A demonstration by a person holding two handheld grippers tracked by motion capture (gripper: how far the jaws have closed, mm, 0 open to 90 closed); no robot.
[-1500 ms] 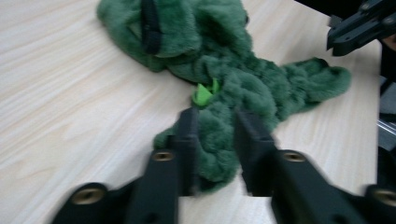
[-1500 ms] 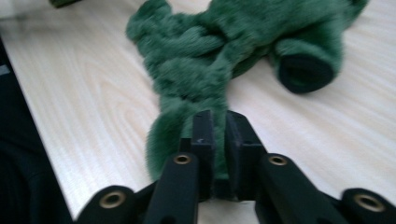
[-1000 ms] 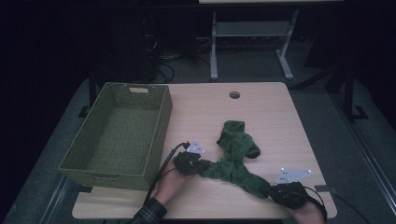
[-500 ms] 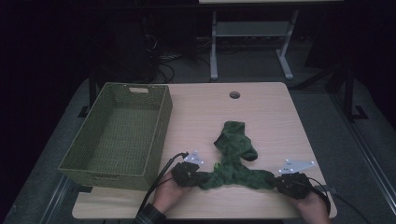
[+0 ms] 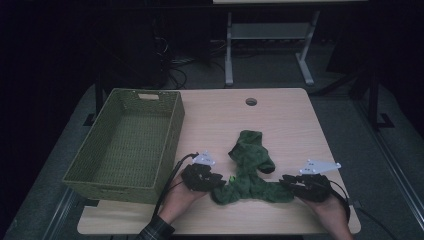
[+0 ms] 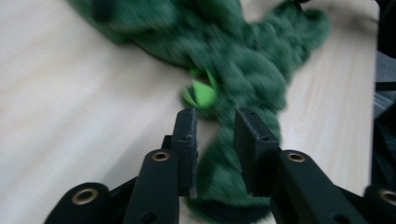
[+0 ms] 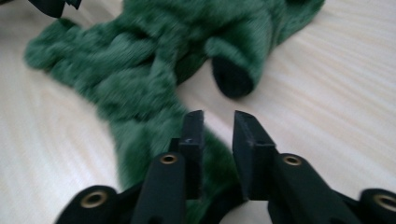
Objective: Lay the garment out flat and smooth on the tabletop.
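Two claws sit low at the near edge of the desk [image 5: 280, 115], one in each of the person's hands, with a green cloth [image 5: 248, 172] strung out between them.

The left claw [image 5: 216, 181] has just been opening. In the left gripper view its jaws stand apart, and the cloth [image 6: 243, 70] runs from under them away ahead, the end of it lying in the gap; the pads do not seem to press it, so I take it as released. A small bright green tag [image 6: 201, 92] sticks out of the cloth just past the jaw tips.

The right claw [image 5: 286, 181] has just been opening too. In the right gripper view the jaws are parted with a strip of the cloth [image 7: 149, 70] lying below and between them, loose rather than pinched. From there the cloth spreads ahead and to the left of the jaws, and a rolled end with a dark opening lies just ahead of them.

From above, the cloth sags on the desk between the two claws, with a bunched part reaching away from both toward the middle of the desk. A woven basket [image 5: 125, 142] stands just beyond the left claw, on its outer side, well apart from the right one.
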